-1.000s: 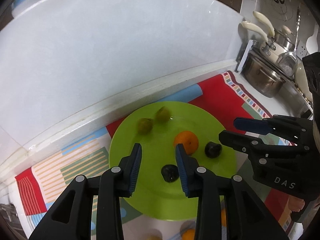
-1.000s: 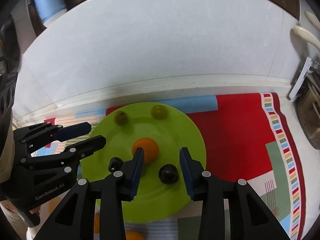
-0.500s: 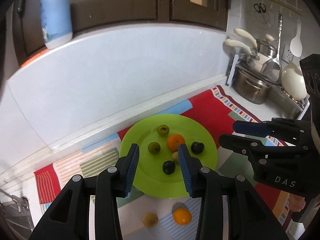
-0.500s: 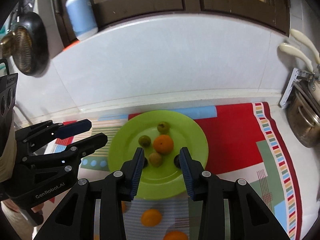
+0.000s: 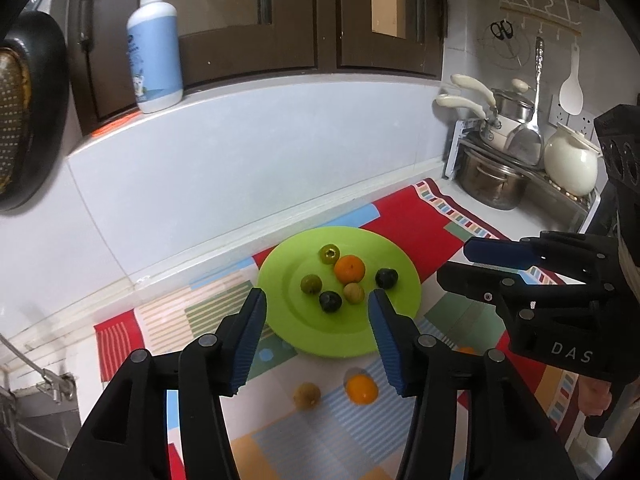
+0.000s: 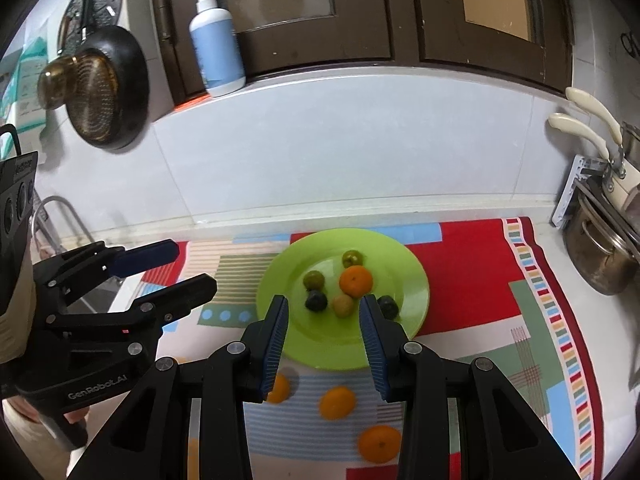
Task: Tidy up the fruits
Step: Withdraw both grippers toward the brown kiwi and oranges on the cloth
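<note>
Opening left claw (image 5: 316, 336), empty, plate (image 5: 308, 332) receded

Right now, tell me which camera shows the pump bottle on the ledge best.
Left wrist view: the pump bottle is large, label readable as a picture. Right wrist view shows it whole but smaller and more tilted.

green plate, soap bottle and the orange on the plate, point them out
green plate (image 5: 320, 334), left wrist view, bare near rim
soap bottle (image 6: 218, 52), right wrist view, blue body
orange on the plate (image 6: 355, 281), right wrist view, top
</note>
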`<state>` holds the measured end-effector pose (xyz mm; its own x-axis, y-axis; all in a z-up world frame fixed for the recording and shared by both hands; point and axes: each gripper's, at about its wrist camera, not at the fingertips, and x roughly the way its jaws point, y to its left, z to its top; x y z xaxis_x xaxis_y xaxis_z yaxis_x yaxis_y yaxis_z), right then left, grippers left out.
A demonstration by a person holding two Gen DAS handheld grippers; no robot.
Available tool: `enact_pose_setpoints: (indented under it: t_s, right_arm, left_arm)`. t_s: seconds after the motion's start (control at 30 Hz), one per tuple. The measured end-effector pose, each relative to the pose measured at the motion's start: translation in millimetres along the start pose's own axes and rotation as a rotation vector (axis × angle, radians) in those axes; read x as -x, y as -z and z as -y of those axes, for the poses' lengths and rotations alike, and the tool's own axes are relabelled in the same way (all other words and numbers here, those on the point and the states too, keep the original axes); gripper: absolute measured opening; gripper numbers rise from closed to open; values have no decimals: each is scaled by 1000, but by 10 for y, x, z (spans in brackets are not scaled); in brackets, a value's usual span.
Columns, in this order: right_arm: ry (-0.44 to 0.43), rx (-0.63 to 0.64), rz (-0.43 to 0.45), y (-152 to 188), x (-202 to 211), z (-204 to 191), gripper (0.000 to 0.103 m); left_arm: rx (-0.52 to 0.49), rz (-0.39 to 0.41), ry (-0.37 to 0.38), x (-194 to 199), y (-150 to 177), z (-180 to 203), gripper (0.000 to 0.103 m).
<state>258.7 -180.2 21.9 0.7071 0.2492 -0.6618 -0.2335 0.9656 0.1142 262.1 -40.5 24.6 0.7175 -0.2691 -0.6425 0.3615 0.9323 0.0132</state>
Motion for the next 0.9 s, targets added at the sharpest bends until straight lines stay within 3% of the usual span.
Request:
enact_pose_setpoints:
  t_s: [0.2, 0.3, 0.9]
  right_arm:
    - [-12, 16, 3, 89, 98, -125, 38]
    - [-13, 31, 9, 135, 134, -192, 46]
    - [-21, 74, -30, 451, 19, -511, 46]
  left_arm:
    - [-13, 16, -2, 171, 134, -21, 58]
    - [-30, 21, -12, 235, 223, -39, 59]
    - [-114, 30, 10, 237, 646, -152, 63]
